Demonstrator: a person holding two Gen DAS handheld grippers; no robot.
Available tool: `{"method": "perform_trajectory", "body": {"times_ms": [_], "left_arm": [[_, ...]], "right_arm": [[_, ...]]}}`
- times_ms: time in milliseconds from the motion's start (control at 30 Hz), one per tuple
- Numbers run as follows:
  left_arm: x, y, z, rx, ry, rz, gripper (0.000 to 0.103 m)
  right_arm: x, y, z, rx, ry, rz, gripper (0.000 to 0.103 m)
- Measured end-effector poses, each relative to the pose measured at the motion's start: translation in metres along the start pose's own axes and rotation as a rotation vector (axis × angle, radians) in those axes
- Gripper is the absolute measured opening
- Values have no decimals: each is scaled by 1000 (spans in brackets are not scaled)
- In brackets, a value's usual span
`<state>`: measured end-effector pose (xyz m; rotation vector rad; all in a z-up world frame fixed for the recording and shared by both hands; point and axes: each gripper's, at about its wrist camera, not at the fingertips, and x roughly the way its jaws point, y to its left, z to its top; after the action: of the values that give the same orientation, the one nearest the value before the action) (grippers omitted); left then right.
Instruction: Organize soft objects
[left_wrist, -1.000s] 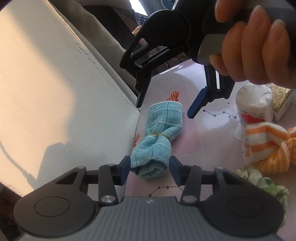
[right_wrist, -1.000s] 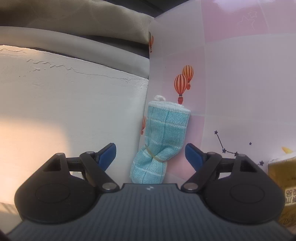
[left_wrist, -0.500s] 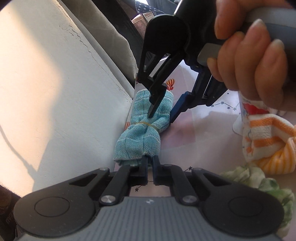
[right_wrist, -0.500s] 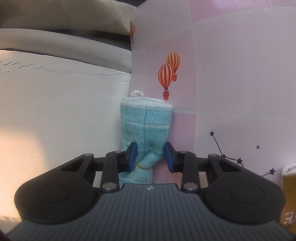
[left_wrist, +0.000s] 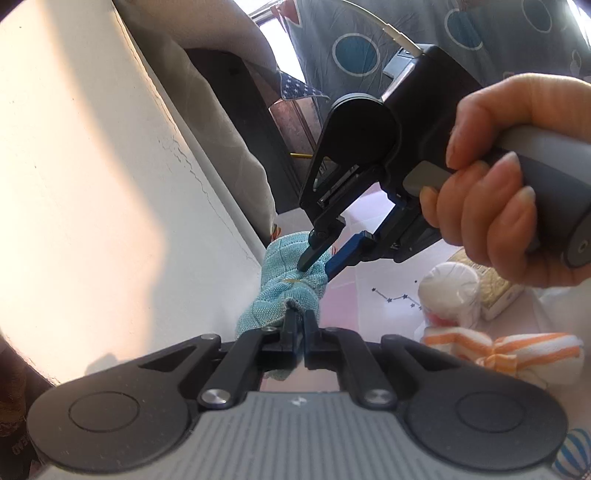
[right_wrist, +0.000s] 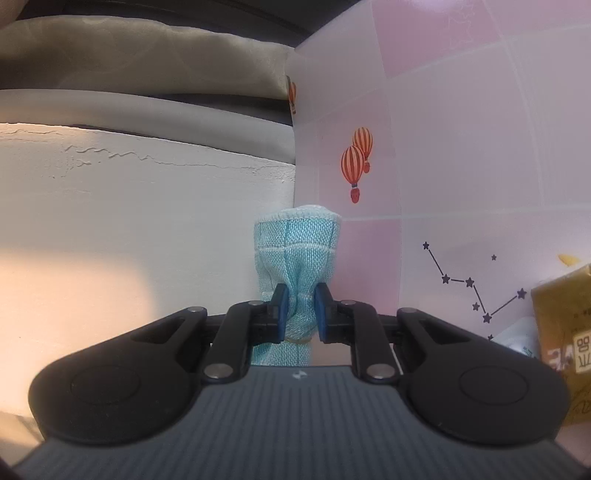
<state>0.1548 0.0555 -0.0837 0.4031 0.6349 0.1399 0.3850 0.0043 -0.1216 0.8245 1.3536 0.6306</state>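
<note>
White wall (left_wrist: 110, 192) closes the left flank, touching the teal cloth roll (left_wrist: 284, 291). Open pink surface (right_wrist: 461, 184) lies rightward; farther right, the white roll (left_wrist: 450, 291), carton (right_wrist: 561, 332) and striped cloth (left_wrist: 498, 347) obstruct passage.

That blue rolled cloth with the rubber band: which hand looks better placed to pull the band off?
Probably the right. Its tongs pinch the blue rolled cloth at the waist beside the yellow rubber band; the left tongs only clamp the near end, anchoring it.
</note>
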Motion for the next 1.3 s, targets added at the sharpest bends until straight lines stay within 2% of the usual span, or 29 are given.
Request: {"method": "perform_trajectory", "body": {"times_ms": [167, 333, 400, 500, 600, 767, 867, 900, 1000, 1067, 1133, 1300], "left_arm": [[-55, -16, 26, -2, -108, -77, 4], [-108, -58, 51, 49, -228, -188, 4], [-126, -86, 63, 87, -270, -244, 4], [-145, -132, 79, 117, -312, -336, 1], [-161, -178, 86, 153, -360, -413, 1], [-180, -245, 73, 240, -356, -516, 1], [-181, -260, 60, 288, -353, -524, 2], [-182, -262, 54, 301, -348, -515, 5], [-184, -247, 42, 313, -315, -497, 8], [-183, -228, 35, 307, -285, -479, 19], [-181, -209, 29, 286, -256, -458, 35], [-172, -156, 13, 212, -179, -419, 39]], "right_arm": [[-73, 7, -16, -34, -77, 45, 14], [-173, -16, -43, -27, -191, 78, 12], [-217, -31, -54, -18, -245, 89, 6], [-285, -59, -73, 11, -329, 106, 6], [-347, -88, -91, 27, -414, 81, 6], [-426, -151, -129, 78, -489, -1, 8], [-437, -179, -144, 109, -489, -28, 9], [-437, -186, -148, 118, -486, -30, 9], [-439, -196, -161, 115, -474, -21, 13], [-436, -194, -166, 103, -464, -7, 20], [-426, -184, -166, 90, -463, 17, 24], [-411, -151, -176, 30, -464, 56, 31]]}}
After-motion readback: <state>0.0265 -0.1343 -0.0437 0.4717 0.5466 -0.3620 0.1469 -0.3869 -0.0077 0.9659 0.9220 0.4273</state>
